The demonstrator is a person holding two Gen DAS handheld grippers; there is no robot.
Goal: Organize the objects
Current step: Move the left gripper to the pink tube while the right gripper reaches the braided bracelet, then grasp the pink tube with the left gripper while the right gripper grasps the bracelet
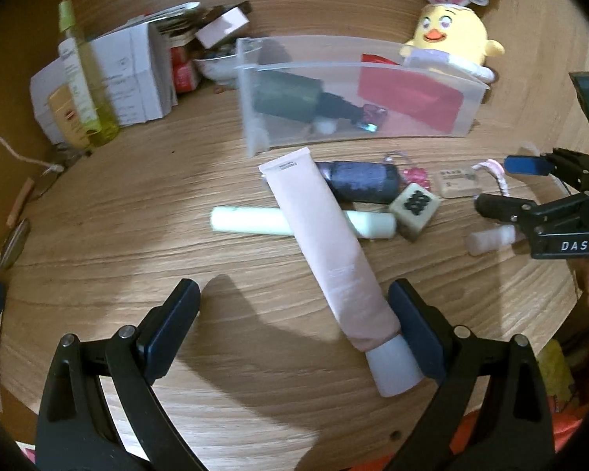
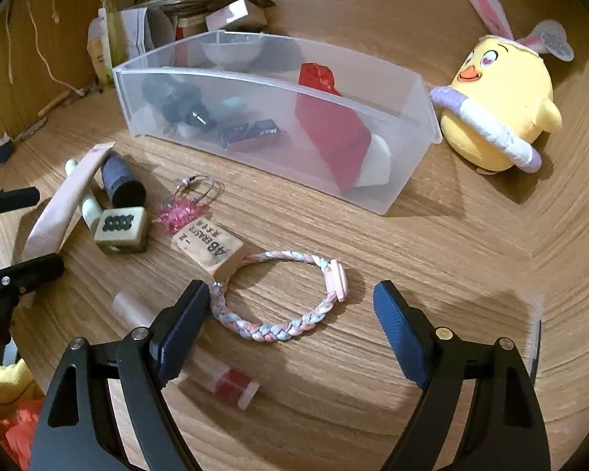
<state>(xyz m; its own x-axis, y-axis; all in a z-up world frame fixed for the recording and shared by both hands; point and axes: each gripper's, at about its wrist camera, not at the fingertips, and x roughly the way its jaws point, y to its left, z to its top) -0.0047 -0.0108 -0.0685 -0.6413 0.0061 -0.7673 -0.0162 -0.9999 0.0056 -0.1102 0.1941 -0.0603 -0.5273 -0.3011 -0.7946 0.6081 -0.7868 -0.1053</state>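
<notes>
braided bracelet (image 2: 278, 306) lies flat on the wooden table (image 2: 451, 259), nearer than the clear plastic bin (image 2: 373, 192), between the spread fingers of the right gripper (image 2: 290, 314), whose jaws stand wide and hold nothing. just beyond it, toward the bin, an eraser block (image 2: 208, 249) touches the braid, with a pink beaded charm (image 2: 176, 216) and a mahjong tile (image 2: 119, 227) beside it. a small vial with a red cap (image 2: 231, 386) lies nearest, partly under the right gripper's left finger.

the left gripper (image 1: 294, 314) is also wide open, gripping nothing; a pink tube (image 1: 326, 251) with a white cap lies slanted just beside its right finger, crossing a pale green stick (image 1: 251, 221). a dark blue cylinder (image 1: 363, 182) rests closer to the bin.

inside the bin lie a dark green bottle (image 1: 290, 96), a red packet (image 2: 333, 137), a small dark wrapped bar (image 2: 255, 133) and something white. to the right of the bin sits a yellow chick plush (image 2: 498, 106); behind its left end stand a yellow-green bottle (image 1: 88, 78) and paper boxes (image 1: 137, 74).
</notes>
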